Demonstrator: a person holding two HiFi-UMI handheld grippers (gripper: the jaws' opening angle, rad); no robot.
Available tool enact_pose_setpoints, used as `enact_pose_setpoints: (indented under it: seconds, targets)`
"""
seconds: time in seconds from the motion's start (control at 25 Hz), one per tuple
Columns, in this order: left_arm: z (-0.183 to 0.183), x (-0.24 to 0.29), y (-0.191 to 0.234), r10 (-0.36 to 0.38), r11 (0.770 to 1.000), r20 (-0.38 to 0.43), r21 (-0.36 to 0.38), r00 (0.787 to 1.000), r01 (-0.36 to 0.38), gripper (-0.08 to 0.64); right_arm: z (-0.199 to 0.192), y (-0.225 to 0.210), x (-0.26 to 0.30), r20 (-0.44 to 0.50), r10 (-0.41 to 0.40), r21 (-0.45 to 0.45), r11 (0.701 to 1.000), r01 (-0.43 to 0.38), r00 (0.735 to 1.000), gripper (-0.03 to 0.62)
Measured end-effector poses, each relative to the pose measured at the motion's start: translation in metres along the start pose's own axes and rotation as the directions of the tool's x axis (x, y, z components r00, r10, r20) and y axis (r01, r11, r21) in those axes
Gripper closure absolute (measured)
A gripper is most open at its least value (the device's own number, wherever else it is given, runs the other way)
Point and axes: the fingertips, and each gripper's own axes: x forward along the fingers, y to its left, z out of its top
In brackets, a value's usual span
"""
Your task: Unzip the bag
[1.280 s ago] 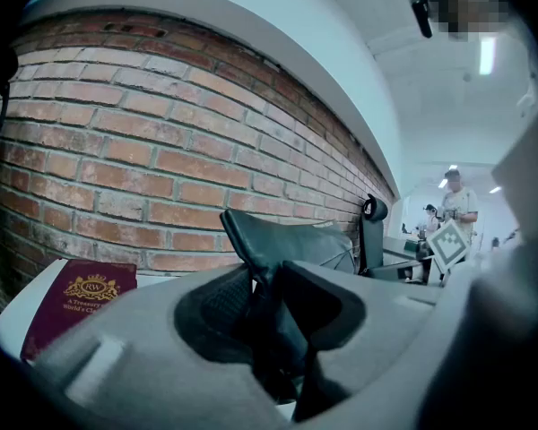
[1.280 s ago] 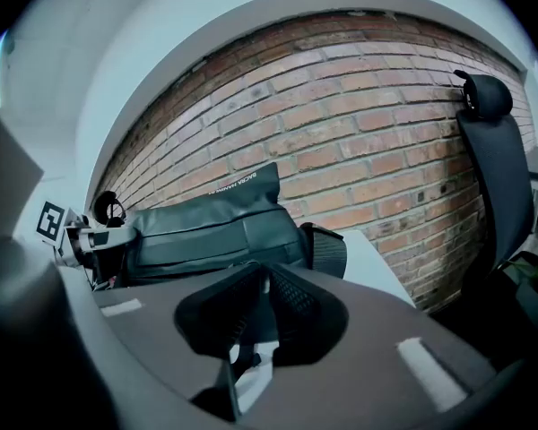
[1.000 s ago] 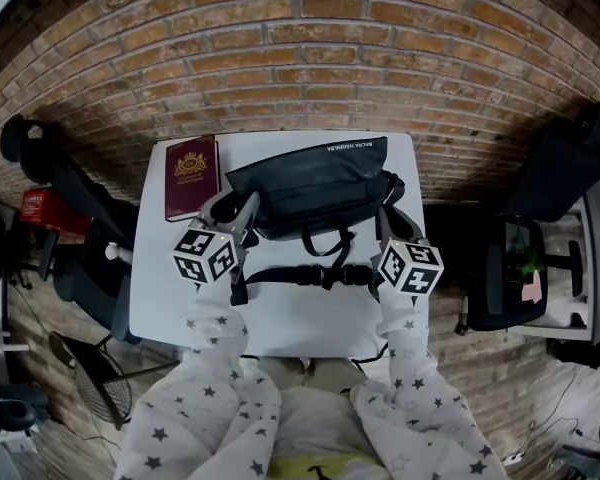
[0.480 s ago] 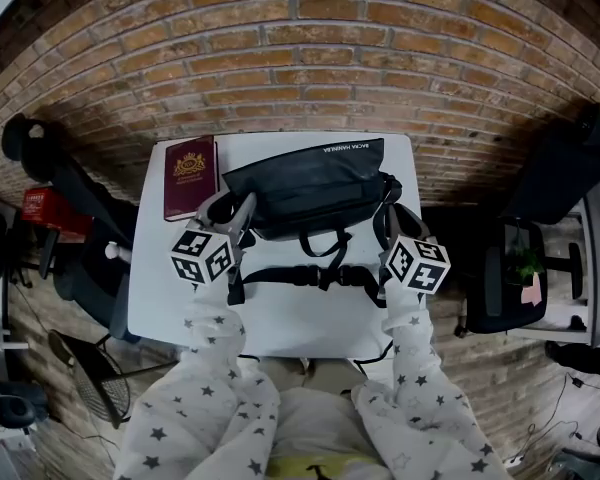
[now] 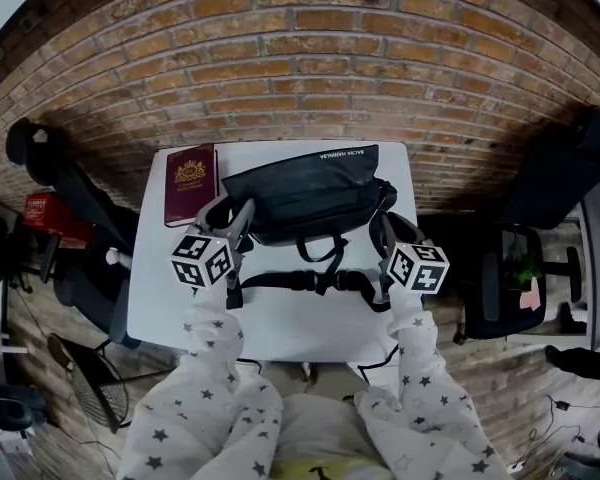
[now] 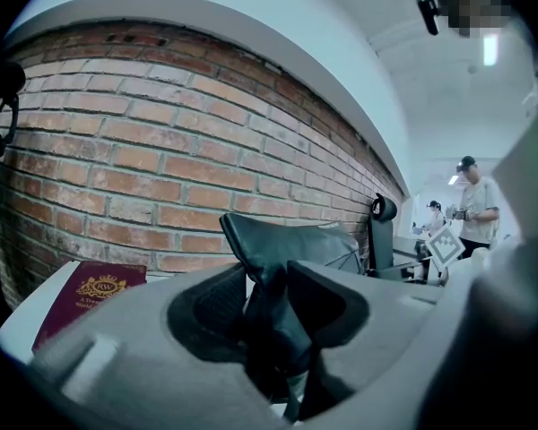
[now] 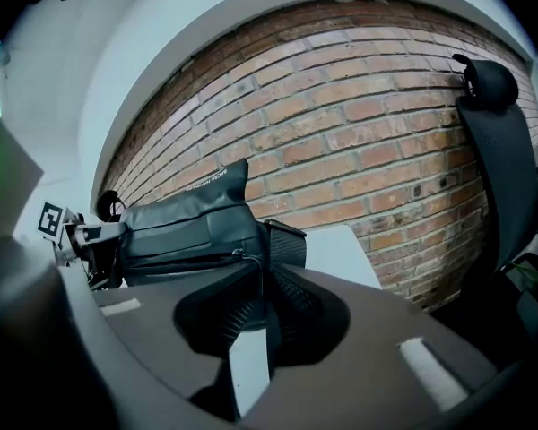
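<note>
A black bag [image 5: 305, 193] lies on the white table [image 5: 280, 323], at 12 o'clock from the table's middle and close to the brick wall [image 5: 300, 68]. Its long side runs from 9 to 3 o'clock. A dark red booklet [image 5: 190, 181] with a gold crest lies flat just beside the bag at its 9 o'clock. The bag's strap [image 5: 300, 280] trails across the table at 6 o'clock from the bag, and a loop of it runs up to the bag's near edge.

The left tool [image 6: 269, 280] is at the bag's 9 o'clock end. Its jaws have just been opening, yet a fold of the black fabric stands up between them and fills the gap, so they are clamped on the bag.

The right tool [image 7: 262, 285] is at the bag's 3 o'clock end. Its jaws have also just been opening a little, but they stand nearly together, with only a thin slit left. The zip pull [image 7: 247, 262], a thin cord that leads from the end of the zip line, runs down into that slit and is pinched there.

Both tools point toward the wall, each with its marker cube [image 5: 202, 260] nearest the person. Star-printed sleeves [image 5: 215, 368] reach in from 6 o'clock. A black chair [image 7: 493, 150] stands off the table at 3 o'clock, against the wall.
</note>
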Motion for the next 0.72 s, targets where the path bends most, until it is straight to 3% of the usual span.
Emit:
enact_pose_setpoints:
  seconds: [0.12,0.24,0.4,0.56,0.72]
  targets:
    - [0.002,-0.008,0.002,0.028,0.999,0.034,-0.016,0.999,-0.028,0.368,0.001,-0.001,-0.004,0.016,0.013,-0.008,1.000,-0.013,1.000,0.442]
    - [0.003,-0.020,0.003,0.058,0.998,0.044,-0.010,0.997,-0.057,0.362,0.005,0.003,-0.009,0.034,0.032,-0.022,0.999,-0.031,0.999,0.442]
    - [0.003,-0.039,-0.002,0.102,0.995,0.061,0.018,0.993,-0.103,0.441,0.010,0.012,-0.018,0.074,0.079,-0.040,0.996,-0.076,0.994,0.456]
    - [0.002,-0.052,-0.016,0.112,0.992,0.064,0.059,0.992,-0.116,0.552,0.018,0.024,-0.033,0.106,0.118,-0.091,0.990,-0.108,0.987,0.517]
    - [0.002,-0.060,-0.030,0.098,0.993,0.066,0.054,0.993,-0.102,0.561,0.028,0.033,-0.048,0.138,0.127,-0.124,0.986,-0.110,0.982,0.553]
